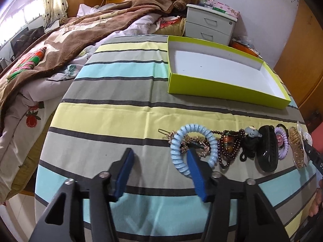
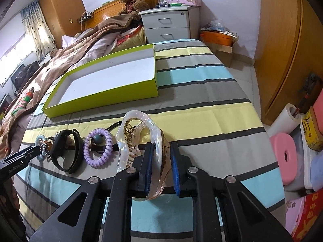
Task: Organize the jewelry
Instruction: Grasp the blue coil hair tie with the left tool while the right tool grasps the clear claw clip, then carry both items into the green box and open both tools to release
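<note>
A row of jewelry lies on the striped cloth: a light-blue coil bracelet (image 1: pixel 191 147), dark bead strands (image 1: pixel 230 147), a black band (image 1: pixel 267 150), a purple coil tie (image 1: pixel 281 143) and a clear amber hair claw (image 1: pixel 297 147). An empty lime-green box (image 1: pixel 222 84) sits behind them. My left gripper (image 1: pixel 159 157) is open, its right finger resting at the blue coil's inner edge. In the right wrist view my right gripper (image 2: pixel 161 153) straddles the hair claw (image 2: pixel 141 133), its blue pads close on either side of one claw arm. The black band (image 2: pixel 66 151) and purple coil (image 2: pixel 99 151) lie to its left.
The round table's striped cloth (image 1: pixel 113 117) drops off at the front and left edges. A bed with a brown blanket (image 1: pixel 60 40) lies left, a white nightstand (image 1: pixel 210 24) behind. Foam rolls and boxes (image 2: pixel 286 157) stand on the floor at right.
</note>
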